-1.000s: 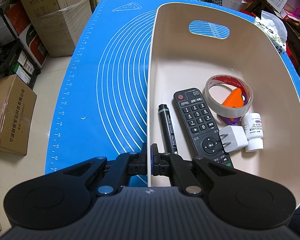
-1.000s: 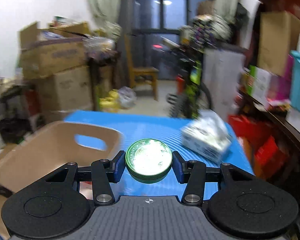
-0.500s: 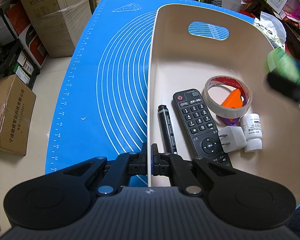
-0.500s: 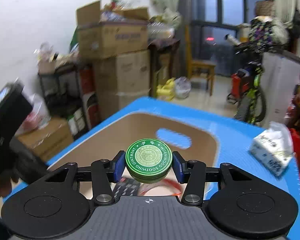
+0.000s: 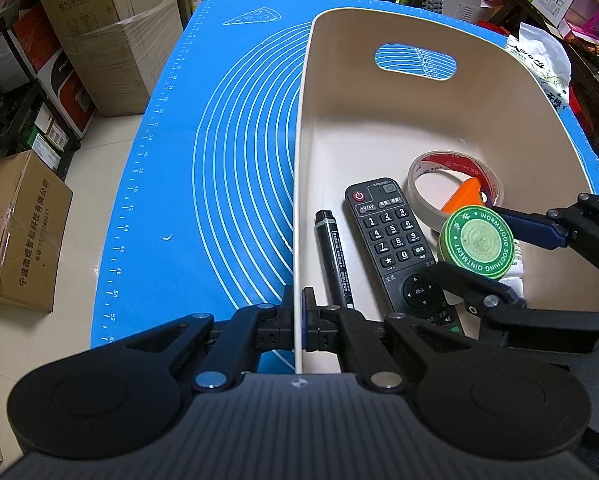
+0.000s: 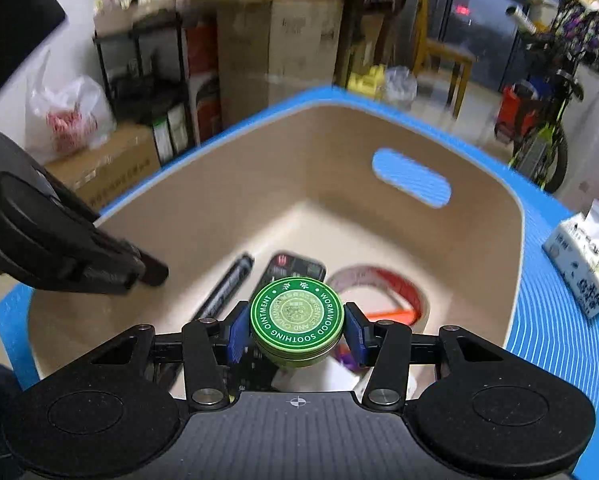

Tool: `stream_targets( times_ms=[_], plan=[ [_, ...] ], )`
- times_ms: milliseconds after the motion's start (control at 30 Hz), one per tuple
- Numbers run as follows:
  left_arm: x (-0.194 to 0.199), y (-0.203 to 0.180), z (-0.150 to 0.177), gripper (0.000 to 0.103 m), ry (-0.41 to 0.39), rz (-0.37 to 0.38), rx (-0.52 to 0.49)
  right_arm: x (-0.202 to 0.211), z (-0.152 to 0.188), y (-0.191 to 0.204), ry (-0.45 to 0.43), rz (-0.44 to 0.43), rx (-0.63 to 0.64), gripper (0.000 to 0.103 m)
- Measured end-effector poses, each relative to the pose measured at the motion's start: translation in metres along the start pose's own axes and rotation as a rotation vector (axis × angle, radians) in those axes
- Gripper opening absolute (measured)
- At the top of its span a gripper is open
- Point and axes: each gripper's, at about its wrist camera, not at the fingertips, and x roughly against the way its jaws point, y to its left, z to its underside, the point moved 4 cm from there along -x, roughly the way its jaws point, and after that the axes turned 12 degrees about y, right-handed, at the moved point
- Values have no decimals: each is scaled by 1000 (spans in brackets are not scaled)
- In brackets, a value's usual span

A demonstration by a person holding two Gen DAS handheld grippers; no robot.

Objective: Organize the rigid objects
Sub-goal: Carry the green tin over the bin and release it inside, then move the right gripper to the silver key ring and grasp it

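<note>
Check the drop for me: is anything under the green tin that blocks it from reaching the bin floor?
Yes. The green tin, held by the right gripper, hangs over the remote control, the tape roll and small white items. Bare floor lies toward the bin's handle end.

Cardboard boxes [image 5: 111, 36] are stacked at upper left beside a blue mat [image 5: 219, 152]; a bicycle [image 6: 547, 92] and tissue pack [image 6: 583, 264] sit right.

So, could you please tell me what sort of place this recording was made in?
Probably a cluttered room in a home, used for storage: stacked cardboard boxes stand along the wall, a bicycle is parked nearby, and a wooden chair sits by a dark window.
</note>
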Motion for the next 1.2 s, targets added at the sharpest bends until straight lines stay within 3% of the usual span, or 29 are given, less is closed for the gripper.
stream_targets(
  times_ms=[267,400,600,867,1200],
  plan=[
    [0,0,0,3,-1,3,0,-6,-2,0,59,-7,-10,55],
    [0,0,0,3,-1,3,0,-1,0,-6,17,-21,-27,67],
    [-1,1,1,3,-2,5,0,16,10,-16,-96,53,-40,70],
    [0,1,1,3,-2,3,0,67,18,-70,-281,96,-167,73],
    [0,1,1,3,-2,3,-1,65,40,-136,-291,189,-314,75]
  ],
)
